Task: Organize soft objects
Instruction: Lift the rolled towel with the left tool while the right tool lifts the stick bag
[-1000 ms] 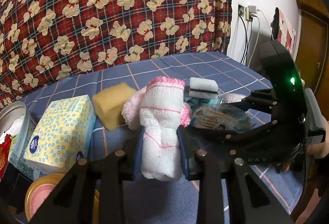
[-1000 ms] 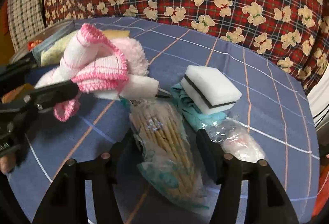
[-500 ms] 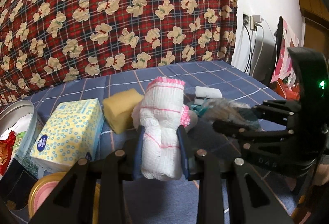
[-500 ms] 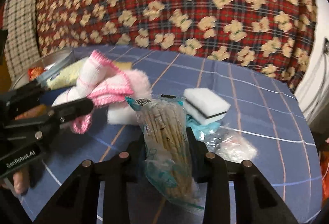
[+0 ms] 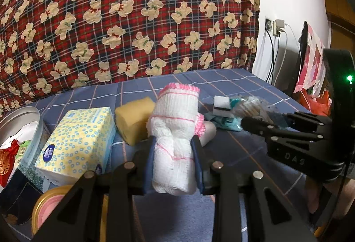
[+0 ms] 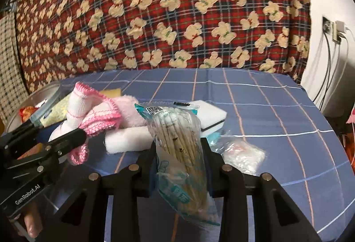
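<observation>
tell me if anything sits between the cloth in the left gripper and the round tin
Yes. The left gripper is shut on the cloth, and the tissue box stands between it and the tin at the left edge. The cloth would likely need to go over the box or around its near side.

We read "GenRobot.AI" on the left gripper [image 6: 42,142]; "DAS" on the right gripper [image 5: 261,118].
</observation>
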The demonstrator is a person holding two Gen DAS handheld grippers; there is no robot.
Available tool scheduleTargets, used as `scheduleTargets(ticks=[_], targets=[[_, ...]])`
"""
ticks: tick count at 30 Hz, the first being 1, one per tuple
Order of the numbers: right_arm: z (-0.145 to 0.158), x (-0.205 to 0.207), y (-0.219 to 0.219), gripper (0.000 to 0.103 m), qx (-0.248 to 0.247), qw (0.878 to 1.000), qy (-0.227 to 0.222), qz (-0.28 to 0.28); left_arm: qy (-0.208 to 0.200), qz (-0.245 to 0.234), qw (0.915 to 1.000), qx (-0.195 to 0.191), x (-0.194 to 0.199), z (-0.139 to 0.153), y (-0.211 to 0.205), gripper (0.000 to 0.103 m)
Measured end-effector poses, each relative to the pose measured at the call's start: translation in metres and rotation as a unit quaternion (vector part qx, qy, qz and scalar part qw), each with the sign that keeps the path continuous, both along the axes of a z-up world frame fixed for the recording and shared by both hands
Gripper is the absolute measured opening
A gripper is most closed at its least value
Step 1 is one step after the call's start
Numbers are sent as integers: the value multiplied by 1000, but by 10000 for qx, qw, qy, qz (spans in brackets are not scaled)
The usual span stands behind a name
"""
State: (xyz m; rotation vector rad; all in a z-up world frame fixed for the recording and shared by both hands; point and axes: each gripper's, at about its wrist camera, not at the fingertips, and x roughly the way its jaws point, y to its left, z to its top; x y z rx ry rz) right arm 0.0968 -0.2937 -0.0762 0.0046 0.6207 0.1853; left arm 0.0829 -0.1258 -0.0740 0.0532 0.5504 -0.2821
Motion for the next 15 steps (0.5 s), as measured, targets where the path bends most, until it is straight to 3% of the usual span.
scheduleTargets(ticks=[15], targets=[[16,-20,5,37,74,9960,-772,-433,-210,96,9997,-72,-5,4,6,29]])
